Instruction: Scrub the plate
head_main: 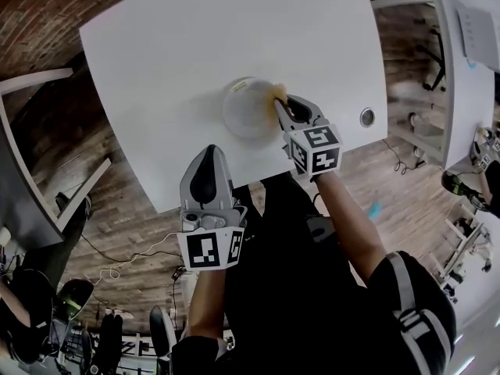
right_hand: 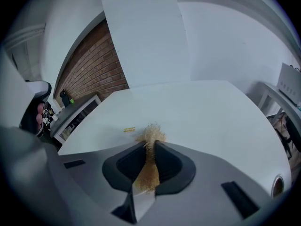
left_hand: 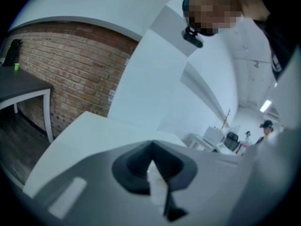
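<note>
White surface (head_main: 195,45) holds plate (head_main: 244,112) right at tip of right tongs (head_main: 279,105), which pinch yellow scrubber (right_hand: 150,138). Left tongs (head_main: 209,155) pressed together, well behind plate. Best: rub small circles, press softly, plate may slide.

A pale cream round plate (head_main: 248,108) is lying on a plain white tabletop (head_main: 180,37). A straw-gold fibrous scrubbing tuft (right_hand: 151,133) is showing between the black pads of the grey right gripper (right_hand: 150,144). Black-and-white square markers are patterning its cube and that of the grey left gripper (head_main: 208,153). A red-brown brick wall (left_hand: 70,65) is showing pale mortar lines.
</note>
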Tool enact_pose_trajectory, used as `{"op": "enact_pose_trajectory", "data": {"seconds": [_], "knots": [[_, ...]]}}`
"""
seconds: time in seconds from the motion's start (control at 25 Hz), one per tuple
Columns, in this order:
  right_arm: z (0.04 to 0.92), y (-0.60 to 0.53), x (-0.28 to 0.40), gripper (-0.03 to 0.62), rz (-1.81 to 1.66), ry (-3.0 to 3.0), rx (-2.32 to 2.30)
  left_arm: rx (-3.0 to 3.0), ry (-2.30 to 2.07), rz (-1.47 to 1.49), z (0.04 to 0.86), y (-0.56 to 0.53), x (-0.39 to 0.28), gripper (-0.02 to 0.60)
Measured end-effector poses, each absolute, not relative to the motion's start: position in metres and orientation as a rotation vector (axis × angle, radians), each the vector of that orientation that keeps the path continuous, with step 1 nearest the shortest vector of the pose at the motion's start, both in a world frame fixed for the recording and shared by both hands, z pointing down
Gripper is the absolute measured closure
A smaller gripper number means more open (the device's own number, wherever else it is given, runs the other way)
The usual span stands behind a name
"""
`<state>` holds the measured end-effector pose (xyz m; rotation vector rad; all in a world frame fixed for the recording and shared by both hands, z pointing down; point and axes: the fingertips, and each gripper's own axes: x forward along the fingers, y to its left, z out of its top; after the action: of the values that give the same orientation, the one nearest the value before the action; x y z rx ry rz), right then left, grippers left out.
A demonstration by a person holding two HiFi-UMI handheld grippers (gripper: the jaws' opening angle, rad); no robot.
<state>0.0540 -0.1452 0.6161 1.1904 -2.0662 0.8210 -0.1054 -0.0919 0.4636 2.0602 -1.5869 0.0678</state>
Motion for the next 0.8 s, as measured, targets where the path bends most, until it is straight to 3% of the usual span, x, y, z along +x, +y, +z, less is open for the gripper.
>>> {"op": "enact_pose_trajectory", "data": {"seconds": [0.8], "knots": [[0.618,-0.170,-0.002,0.543,0.808,-2.111,1.085,2.002,-1.633,0.062,0.470,-0.091,-0.133,0.578]]}}
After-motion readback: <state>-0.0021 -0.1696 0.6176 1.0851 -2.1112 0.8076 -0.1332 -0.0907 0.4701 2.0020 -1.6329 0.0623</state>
